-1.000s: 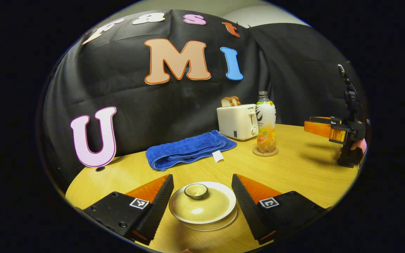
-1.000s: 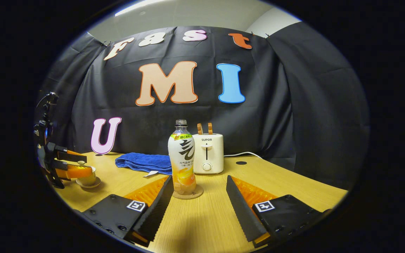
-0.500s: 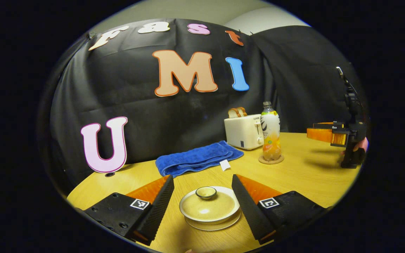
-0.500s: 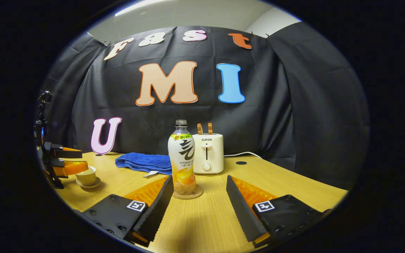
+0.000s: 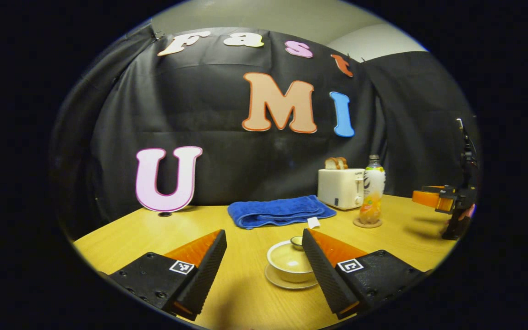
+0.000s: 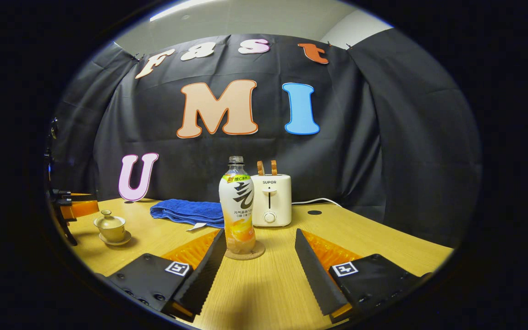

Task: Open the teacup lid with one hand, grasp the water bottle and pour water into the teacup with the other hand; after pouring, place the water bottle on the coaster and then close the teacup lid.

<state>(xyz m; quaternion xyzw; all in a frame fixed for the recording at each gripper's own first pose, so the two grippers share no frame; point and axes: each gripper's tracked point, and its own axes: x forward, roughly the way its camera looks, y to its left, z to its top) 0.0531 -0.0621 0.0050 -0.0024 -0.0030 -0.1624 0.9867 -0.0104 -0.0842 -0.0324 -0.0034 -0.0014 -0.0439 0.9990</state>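
While the lidded teacup serves as the landmark, the wooden bench carries everything else around it: the folded blue towel lies behind the cup, the white toaster stands farther back and to its right, and the water bottle rises upright on its coaster just beside the toaster, well apart from the cup. Both tools are released: the left gripper has its jaws spread, with the cup off-centre against the right-hand finger rather than between the two; the right gripper has its jaws wide, and the bottle stands beyond the left-hand fingertip. The lid sits on the cup, so no step looks done. My worry is the left approach: closing from this offset would likely strike the cup's wall or saucer and shove it, missing the small knob. Gripping the bottle off-centre could tip it from the coaster.
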